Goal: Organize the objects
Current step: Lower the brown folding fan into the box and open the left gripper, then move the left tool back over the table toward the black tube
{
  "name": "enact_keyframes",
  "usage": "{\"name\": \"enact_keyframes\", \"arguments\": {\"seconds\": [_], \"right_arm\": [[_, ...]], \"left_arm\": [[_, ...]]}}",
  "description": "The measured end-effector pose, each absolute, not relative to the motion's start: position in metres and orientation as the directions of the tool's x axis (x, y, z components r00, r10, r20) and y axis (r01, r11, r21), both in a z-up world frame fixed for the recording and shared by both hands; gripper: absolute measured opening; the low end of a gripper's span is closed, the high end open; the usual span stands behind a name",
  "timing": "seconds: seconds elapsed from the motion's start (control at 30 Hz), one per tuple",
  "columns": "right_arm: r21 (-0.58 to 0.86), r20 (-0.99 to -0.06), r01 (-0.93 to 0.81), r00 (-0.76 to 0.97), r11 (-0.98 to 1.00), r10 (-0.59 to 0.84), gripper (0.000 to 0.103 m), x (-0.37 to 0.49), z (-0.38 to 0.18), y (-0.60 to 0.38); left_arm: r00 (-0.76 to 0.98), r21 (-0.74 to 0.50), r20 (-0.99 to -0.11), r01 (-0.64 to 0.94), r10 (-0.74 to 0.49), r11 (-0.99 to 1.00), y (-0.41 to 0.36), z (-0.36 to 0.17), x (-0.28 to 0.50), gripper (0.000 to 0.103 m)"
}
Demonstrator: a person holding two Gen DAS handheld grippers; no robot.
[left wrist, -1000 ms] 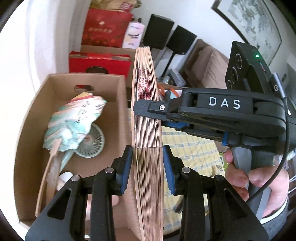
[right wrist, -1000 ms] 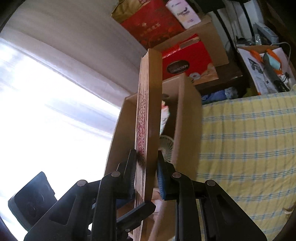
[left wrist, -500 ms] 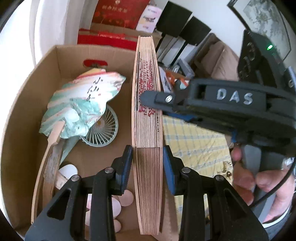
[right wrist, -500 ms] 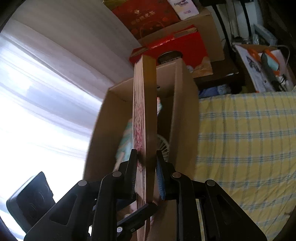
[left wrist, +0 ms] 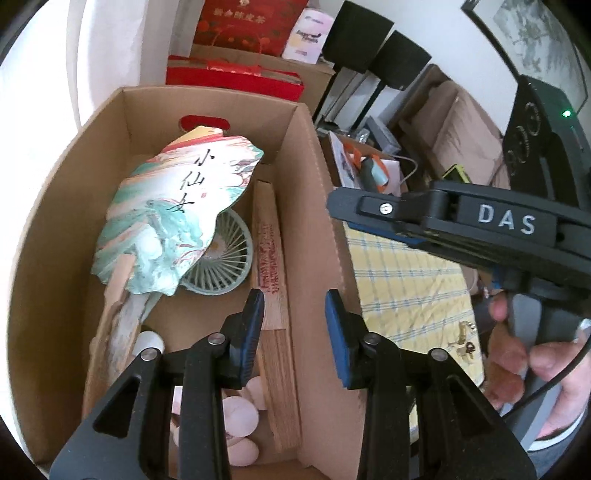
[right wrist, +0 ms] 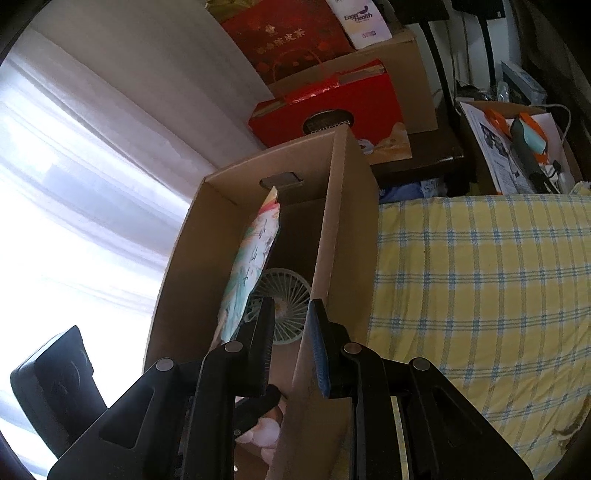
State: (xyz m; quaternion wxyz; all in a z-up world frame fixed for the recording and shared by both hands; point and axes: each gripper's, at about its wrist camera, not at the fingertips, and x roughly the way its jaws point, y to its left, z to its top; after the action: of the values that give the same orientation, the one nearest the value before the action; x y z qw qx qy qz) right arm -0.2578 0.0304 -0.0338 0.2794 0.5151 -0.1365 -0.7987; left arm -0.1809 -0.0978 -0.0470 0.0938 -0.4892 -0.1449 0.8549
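I see the folded wooden fan (left wrist: 272, 284) lying in the cardboard box (left wrist: 314, 206) along its right wall, beside the small round fan (left wrist: 225, 258). My left gripper (left wrist: 294, 314) has just been opening, empty. My right gripper (right wrist: 290, 325) is apart, empty.

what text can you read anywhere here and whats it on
"DAS": white letters on the black right gripper.
"小仙女": brush characters on the green painted paper fan in the cardboard box.
"Health": white pouch; smaller print unreadable.
"COLLECTION": red gift box.
Gold characters on the red gift bag: too blurred.
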Motion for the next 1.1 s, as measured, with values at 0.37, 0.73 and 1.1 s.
{"name": "enact_keyframes", "arguments": {"seconds": [0.37,0.73,1.1], "right_arm": [[0.394,-0.761,0.366,-0.385,-0.843,-0.522,0.031,-0.232,-0.015,0.053],[0.3,-0.784,0.347,-0.441,-0.889,-0.437,0.055,-0.215,-0.023,0.089],[0.21,-0.785,0.335,-0.502,-0.918,-0.362,0.089,-0.196,-0.024,0.12]], "left_arm": [[-0.555,-0.261,-0.802,-0.007,0.221,-0.965,-0.096,-0.017,-0.162,0.065],[-0.556,-0.235,-0.807,-0.006,0.198,-0.972,-0.085,-0.007,-0.153,0.08],[-0.576,-0.218,-0.796,-0.016,0.187,-0.976,-0.066,0.005,-0.147,0.103]]}}
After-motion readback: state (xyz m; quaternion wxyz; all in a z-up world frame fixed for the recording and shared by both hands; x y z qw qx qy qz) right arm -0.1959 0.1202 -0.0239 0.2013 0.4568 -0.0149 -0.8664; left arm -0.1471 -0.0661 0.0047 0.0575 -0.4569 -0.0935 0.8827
